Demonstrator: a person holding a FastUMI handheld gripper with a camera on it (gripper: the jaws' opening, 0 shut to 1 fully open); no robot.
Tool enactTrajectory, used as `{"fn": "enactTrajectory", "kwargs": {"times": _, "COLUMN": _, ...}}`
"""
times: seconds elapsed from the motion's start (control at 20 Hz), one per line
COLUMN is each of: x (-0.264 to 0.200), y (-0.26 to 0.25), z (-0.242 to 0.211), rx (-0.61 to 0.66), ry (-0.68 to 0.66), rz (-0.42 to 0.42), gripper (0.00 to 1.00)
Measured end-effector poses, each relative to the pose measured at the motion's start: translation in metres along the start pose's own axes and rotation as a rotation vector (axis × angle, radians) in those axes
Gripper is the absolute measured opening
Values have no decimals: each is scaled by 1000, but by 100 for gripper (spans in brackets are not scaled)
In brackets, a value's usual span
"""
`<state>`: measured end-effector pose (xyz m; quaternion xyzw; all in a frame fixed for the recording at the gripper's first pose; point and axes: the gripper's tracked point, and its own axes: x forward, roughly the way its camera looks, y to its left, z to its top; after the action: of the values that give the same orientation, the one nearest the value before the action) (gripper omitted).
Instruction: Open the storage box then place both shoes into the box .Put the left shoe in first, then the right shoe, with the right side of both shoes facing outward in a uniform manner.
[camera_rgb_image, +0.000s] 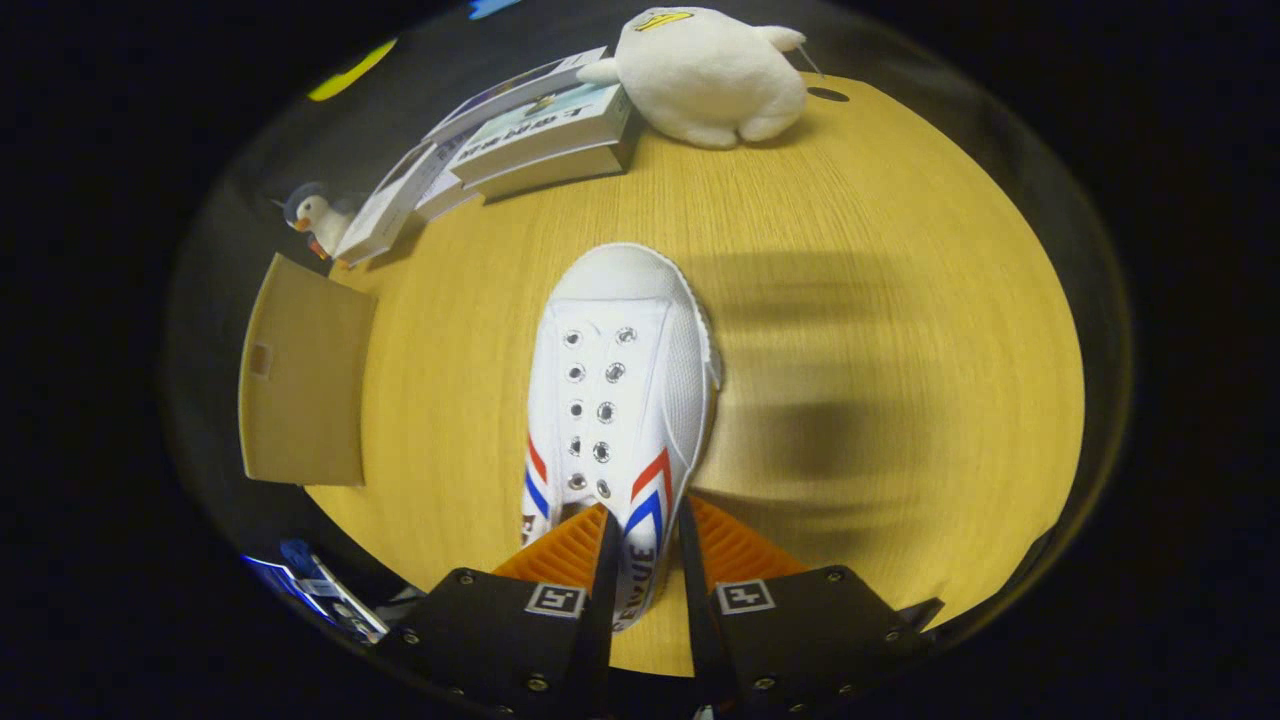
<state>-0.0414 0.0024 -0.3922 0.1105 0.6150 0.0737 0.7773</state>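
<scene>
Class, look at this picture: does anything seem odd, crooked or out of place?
The white shoe has empty eyelets, no laces. The gripper is shut on its side wall. Behind it, the books sit in a slumped, uneven stack.

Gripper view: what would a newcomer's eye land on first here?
The white shoe, held at its side wall between the fingers of the hand-held gripper, toe pointing away over the wooden table. Beyond it, at the table's far edge, a white plush toy sits beside stacked books.
</scene>
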Motion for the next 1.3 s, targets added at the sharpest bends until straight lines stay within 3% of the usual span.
{"fn": "enactTrajectory", "kwargs": {"times": 0.05, "x": -2, "y": -6, "z": 0, "rx": -44, "ry": -6, "rz": -22, "gripper": 28}}
{"fn": "enactTrajectory", "kwargs": {"times": 0.1, "x": -7, "y": -7, "z": 1, "rx": -64, "ry": -12, "rz": -28, "gripper": 15}}
{"fn": "enactTrajectory", "kwargs": {"times": 0.15, "x": -11, "y": -7, "z": 1, "rx": -52, "ry": -18, "rz": -24, "gripper": 15}}
{"fn": "enactTrajectory", "kwargs": {"times": 0.25, "x": -5, "y": -11, "z": 2, "rx": 7, "ry": -30, "rz": -18, "gripper": 1}}
{"fn": "enactTrajectory", "kwargs": {"times": 0.55, "x": -24, "y": -12, "z": -8, "rx": 64, "ry": -25, "rz": -23, "gripper": 1}}
{"fn": "enactTrajectory", "kwargs": {"times": 0.7, "x": -39, "y": -14, "z": -8, "rx": 54, "ry": -33, "rz": -74, "gripper": 1}}
{"fn": "enactTrajectory", "kwargs": {"times": 0.95, "x": -74, "y": 11, "z": -2, "rx": 25, "ry": -52, "rz": -64, "gripper": 1}}
{"fn": "enactTrajectory", "kwargs": {"times": 1.3, "x": -120, "y": 78, "z": 17, "rx": -33, "ry": -95, "rz": 35, "gripper": 1}}
